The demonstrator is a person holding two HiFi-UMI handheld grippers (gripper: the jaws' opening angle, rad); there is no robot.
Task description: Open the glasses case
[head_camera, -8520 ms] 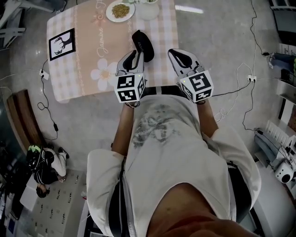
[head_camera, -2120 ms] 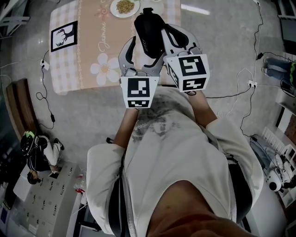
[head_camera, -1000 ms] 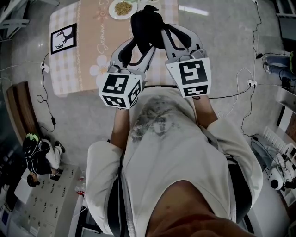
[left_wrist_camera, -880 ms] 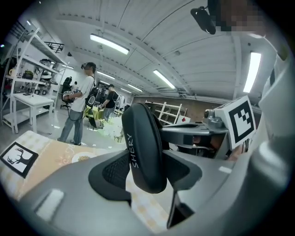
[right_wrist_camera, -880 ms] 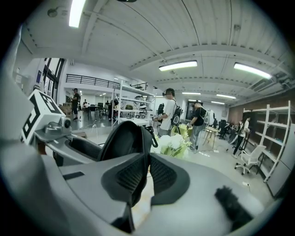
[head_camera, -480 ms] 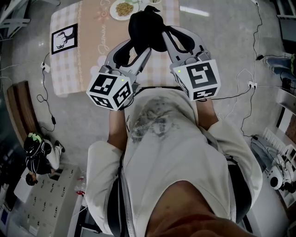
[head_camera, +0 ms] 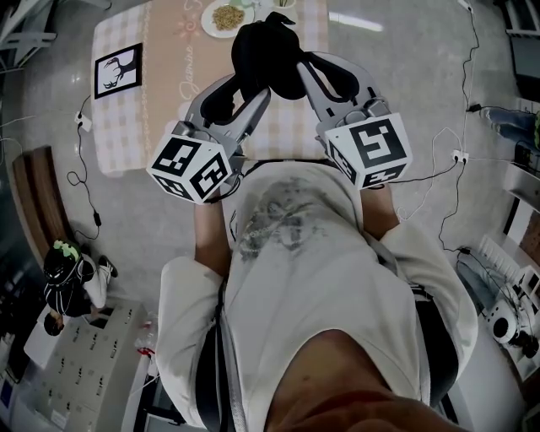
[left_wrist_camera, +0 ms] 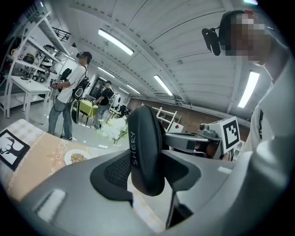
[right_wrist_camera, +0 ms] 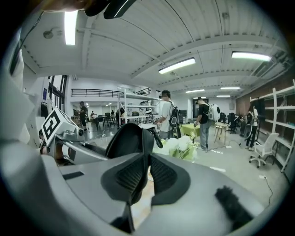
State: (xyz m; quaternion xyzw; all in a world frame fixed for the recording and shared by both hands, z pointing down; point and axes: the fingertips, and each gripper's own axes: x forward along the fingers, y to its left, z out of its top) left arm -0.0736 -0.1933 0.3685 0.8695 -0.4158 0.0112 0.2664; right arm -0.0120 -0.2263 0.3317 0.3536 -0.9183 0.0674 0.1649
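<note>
The left hand-held gripper [left_wrist_camera: 146, 173] clamps the glasses case [left_wrist_camera: 145, 143], the right hand-held gripper [right_wrist_camera: 146, 173] its lid [right_wrist_camera: 148, 131]. The halves have seemingly spread wider than a second ago, so opening has begun.

Black glasses case [head_camera: 263, 51] up in the air above the table [head_camera: 126, 126] – left gripper [head_camera: 245, 89] clamped across its near end, right gripper [head_camera: 304, 63] pinching its right side, both marker cubes turned toward the camera. The table wears a pink checked cloth, with a plate [head_camera: 224, 15] of food at the far edge and a deer card [head_camera: 118, 72] to the left – person's pale shirt [head_camera: 295, 278] fills the lower frame
</note>
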